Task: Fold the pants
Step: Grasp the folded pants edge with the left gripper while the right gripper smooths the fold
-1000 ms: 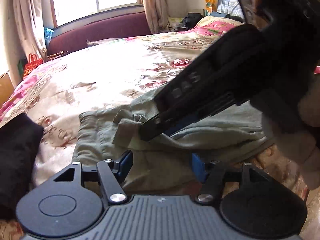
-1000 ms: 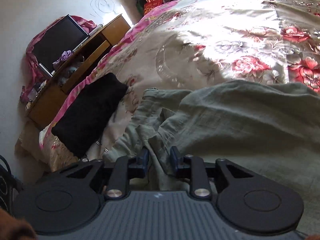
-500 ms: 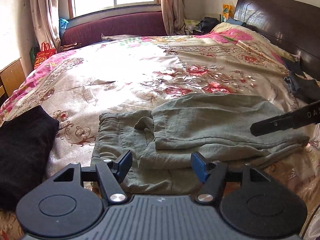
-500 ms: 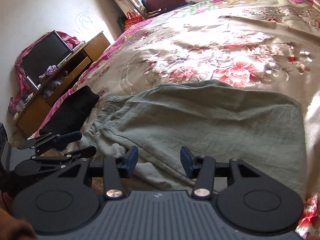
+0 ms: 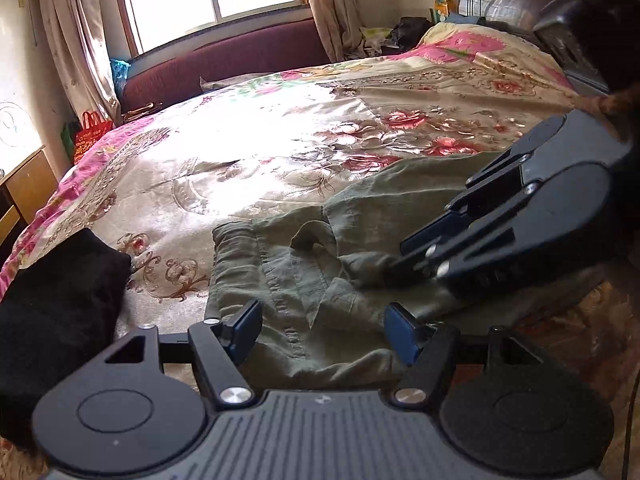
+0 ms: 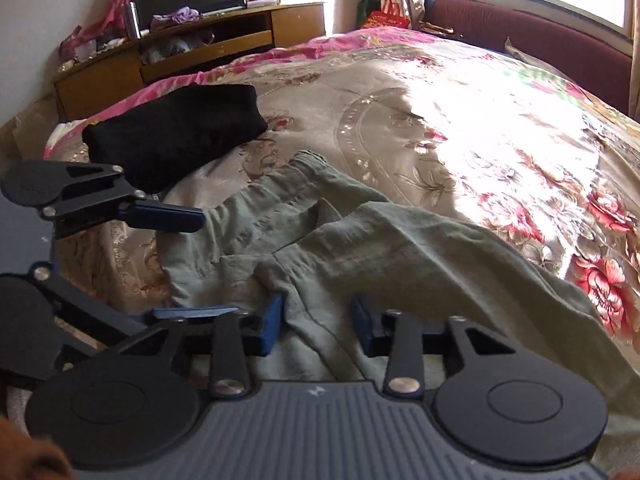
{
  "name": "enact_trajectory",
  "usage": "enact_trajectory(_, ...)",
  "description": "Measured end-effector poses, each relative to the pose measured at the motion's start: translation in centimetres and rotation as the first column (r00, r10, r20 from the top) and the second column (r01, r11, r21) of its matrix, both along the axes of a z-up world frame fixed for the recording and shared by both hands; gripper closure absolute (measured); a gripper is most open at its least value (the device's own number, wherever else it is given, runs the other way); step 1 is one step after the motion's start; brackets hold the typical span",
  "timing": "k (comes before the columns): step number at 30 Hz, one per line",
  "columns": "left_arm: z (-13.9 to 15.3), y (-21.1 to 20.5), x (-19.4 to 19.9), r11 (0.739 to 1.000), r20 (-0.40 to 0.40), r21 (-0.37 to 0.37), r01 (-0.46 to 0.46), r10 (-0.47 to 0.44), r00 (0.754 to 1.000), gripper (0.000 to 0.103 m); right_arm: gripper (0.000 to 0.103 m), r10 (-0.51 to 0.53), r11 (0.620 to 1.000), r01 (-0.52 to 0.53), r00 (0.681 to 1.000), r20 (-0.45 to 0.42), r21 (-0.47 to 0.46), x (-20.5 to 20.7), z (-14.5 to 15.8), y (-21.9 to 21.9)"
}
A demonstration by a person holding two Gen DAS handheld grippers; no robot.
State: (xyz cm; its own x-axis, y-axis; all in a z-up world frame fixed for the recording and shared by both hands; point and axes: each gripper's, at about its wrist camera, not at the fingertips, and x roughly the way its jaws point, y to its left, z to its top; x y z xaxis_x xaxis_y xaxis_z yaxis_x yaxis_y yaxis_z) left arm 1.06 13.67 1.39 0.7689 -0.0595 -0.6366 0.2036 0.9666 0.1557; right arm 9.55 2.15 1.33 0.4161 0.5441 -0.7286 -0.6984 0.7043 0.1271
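The soft, limp green pants (image 6: 360,248) are being closed on by the right gripper (image 6: 316,320) beside the waistband (image 6: 256,208), a sound hold; the left gripper (image 5: 320,330) is being held open.

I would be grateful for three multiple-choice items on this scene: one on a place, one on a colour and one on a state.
1. Where does the black cloth lie?
A. On the bed, beside the waistband end of the pants
B. On a chair
C. On top of the pants

2. What colour are the pants?
A. Blue
B. Grey-green
C. Red

3. How are the pants lying?
A. Lifted clear of the bed
B. Rolled into a ball
C. Resting on the bed, with one layer folded over another

Key:
1 A, since the right wrist view shows it on the flowered cover, just past the waistband.
2 B, since both views show a dull grey-green fabric.
3 C, since an upper layer's edge lies across the lower layer, and all of it rests on the cover.
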Motion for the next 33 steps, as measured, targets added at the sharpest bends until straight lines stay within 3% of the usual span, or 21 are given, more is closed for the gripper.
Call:
enact_trajectory(1,0.1,0.1,-0.2,1.0,0.006,-0.005,0.004,-0.004,1.0,0.022,0.1,-0.051,0.997,0.056,0.996,-0.076,0.057,1.0,0.2,-1.2)
enact_trajectory(4,0.4,0.1,-0.4,0.999,0.026,-0.022,0.031,-0.031,0.999,0.022,0.1,-0.165,0.966,0.196,0.969,-0.186,0.168,2.5,1.5,-4.7)
enact_trajectory(6,0.4,-0.2,-0.1,0.997,0.038,-0.035,0.062,-0.06,0.997,0.022,0.1,-0.19,0.932,0.257,0.947,-0.261,0.255,2.8,2.5,-6.8)
enact_trajectory(8,0.5,-0.9,0.5,0.994,0.052,-0.047,0.102,-0.099,0.994,0.022,0.1,-0.206,0.904,0.293,0.937,-0.283,0.311,2.8,3.6,-8.3)
enact_trajectory(10,0.5,-1.5,1.2,0.988,0.059,-0.054,0.143,-0.14,0.988,0.021,0.1,-0.221,0.891,0.308,0.936,-0.273,0.334,2.6,4.5,-9.0)
enact_trajectory(13,-0.1,-1.7,3.3,0.977,-0.039,-0.105,0.186,-0.191,0.981,0.022,0.1,-0.219,0.874,0.326,0.926,-0.307,0.36,2.7,4.8,-9.5)
enact_trajectory(17,-0.4,-0.4,1.7,0.966,-0.121,-0.128,0.224,-0.239,0.964,0.023,0.099,-0.191,0.891,0.297,0.931,-0.312,0.342,2.1,4.4,-8.6)
enact_trajectory(23,-0.6,3.1,-1.7,0.992,-0.181,-0.1,0.074,-0.091,0.979,0.023,0.099,-0.18,0.903,0.307,0.905,-0.386,0.299,1.7,1.7,-7.5)
enact_trajectory(28,1.1,3.0,-0.8,0.976,-0.113,-0.21,0.057,-0.082,0.99,0.021,0.096,-0.147,0.942,0.23,0.938,-0.312,0.246,0.6,1.9,-5.9)
enact_trajectory(31,1.7,3.0,0.2,0.973,-0.102,-0.222,0.055,-0.08,0.992,0.02,0.091,-0.122,0.977,0.148,0.978,-0.171,0.151,-0.3,2.2,-4.2)
enact_trajectory(33,1.8,3.2,0.1,0.978,-0.106,-0.199,0.06,-0.082,0.991,0.018,0.082,-0.06,0.995,0.064,0.997,-0.05,0.081,-1.4,2.2,-2.8)
